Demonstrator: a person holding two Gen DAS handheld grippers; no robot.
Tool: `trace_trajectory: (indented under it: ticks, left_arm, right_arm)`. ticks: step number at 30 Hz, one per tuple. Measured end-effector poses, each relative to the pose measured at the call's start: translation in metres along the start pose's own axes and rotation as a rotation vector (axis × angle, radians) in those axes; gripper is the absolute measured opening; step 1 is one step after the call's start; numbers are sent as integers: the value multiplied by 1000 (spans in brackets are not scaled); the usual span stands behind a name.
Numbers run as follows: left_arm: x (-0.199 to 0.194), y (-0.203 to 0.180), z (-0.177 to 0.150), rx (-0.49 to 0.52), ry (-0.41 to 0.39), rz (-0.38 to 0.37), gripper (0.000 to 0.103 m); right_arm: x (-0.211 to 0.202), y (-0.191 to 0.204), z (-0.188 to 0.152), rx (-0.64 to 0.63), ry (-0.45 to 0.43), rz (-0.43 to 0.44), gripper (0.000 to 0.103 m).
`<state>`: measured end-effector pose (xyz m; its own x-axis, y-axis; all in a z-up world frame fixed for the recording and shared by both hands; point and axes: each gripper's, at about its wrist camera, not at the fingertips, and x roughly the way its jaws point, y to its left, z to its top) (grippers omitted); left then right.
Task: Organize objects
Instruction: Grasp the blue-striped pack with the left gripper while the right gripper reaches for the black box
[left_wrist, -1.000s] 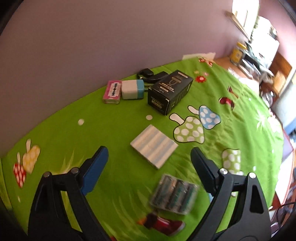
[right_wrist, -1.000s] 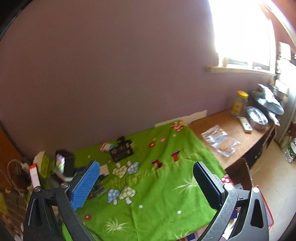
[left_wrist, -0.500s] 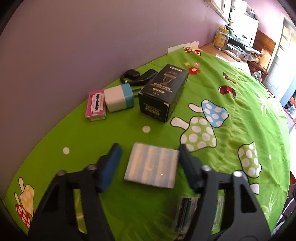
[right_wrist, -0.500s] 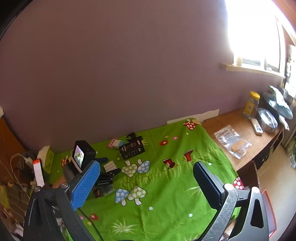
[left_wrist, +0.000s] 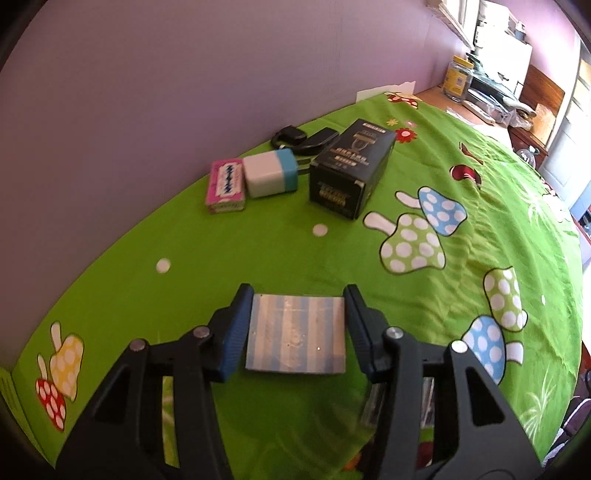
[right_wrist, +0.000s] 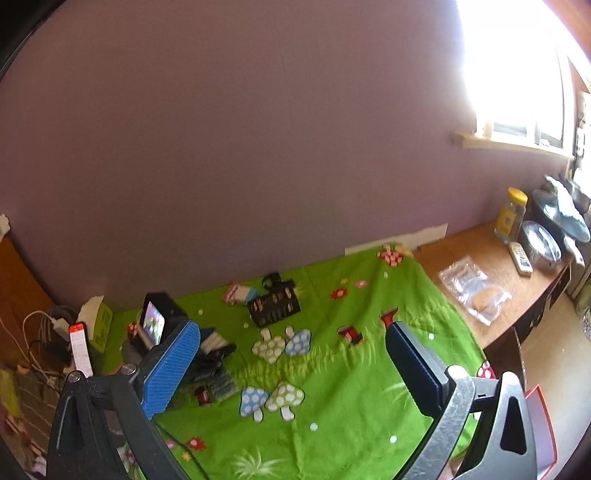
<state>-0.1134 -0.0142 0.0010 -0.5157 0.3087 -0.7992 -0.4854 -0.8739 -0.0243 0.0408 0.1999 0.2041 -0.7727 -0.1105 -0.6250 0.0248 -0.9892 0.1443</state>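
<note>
1. Green mushroom-print cloth (left_wrist: 258, 251): covers the table and runs to the purple wall at the far side.
2. Right gripper (right_wrist: 291, 360): held high above the cloth's near edge, jaws spread wide, nothing between them.
3. Left gripper (left_wrist: 297, 325): low over the near part of the cloth; its jaws have just been closing and now bracket the striped pack on both sides. The blue pads (left_wrist: 240, 328) look to be touching its edges, so this reads as a grasp, though a firm clench cannot be confirmed.
4. Black box (left_wrist: 351, 171): lies far and slightly right, beside the white-and-blue cube.
5. Striped pack (left_wrist: 297, 328): flat, blue-and-white, lying on the cloth between the left jaws.
6. White-and-blue cube (left_wrist: 269, 175): just right of the pink packet, near the wall.
7. Pink packet (left_wrist: 226, 186): leftmost of the far row.

Risk, judged: the pack is thin and held only by its edges; a weak or uneven squeeze could let it tilt, buckle or slip out on lifting, and low pads may snag the cloth.
</note>
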Motion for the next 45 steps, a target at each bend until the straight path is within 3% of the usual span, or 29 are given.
trace_trajectory:
  ticks: [6,7,9,11,13,15,16,25,34,45]
  left_arm:
    - [-6,7,-9,-31,-9,10,54]
    - [-6,7,-10,-30,-9,16,56]
    - [-5,8,-11,-36,1,47,73]
    - [-6,12,-14,-51,0,48,77]
    - [-8,16,-18,-62,-10,39,72]
    - [-11,14,-18,-49,-15,29,55]
    - [-11,14,-17,-47,-14,29,54]
    - [-12,13,-18,-61,-42,39,54]
    - [-13,14,-18,-64,-43,37,54]
    - [-12,14,-18,-63,-43,36,54]
  right_arm:
    - [17,7,3,6,15,9,102]
    - [19,11,3,-12,3,3,102]
    - [27,14,2,-33,-20,-17,102]
    - [41,14,-2,-56,-37,-33,102]
    - [62,11,-8,-75,-28,-76,102]
    - [88,7,-13,-86,5,-82,102]
    - [103,4,-17,-84,36,-79,102]
    - [193,22,-37,-198,135,15,102]
    - [238,51,-40,-296,189,-16,102]
    - [286,52,-39,-317,244,-60,102]
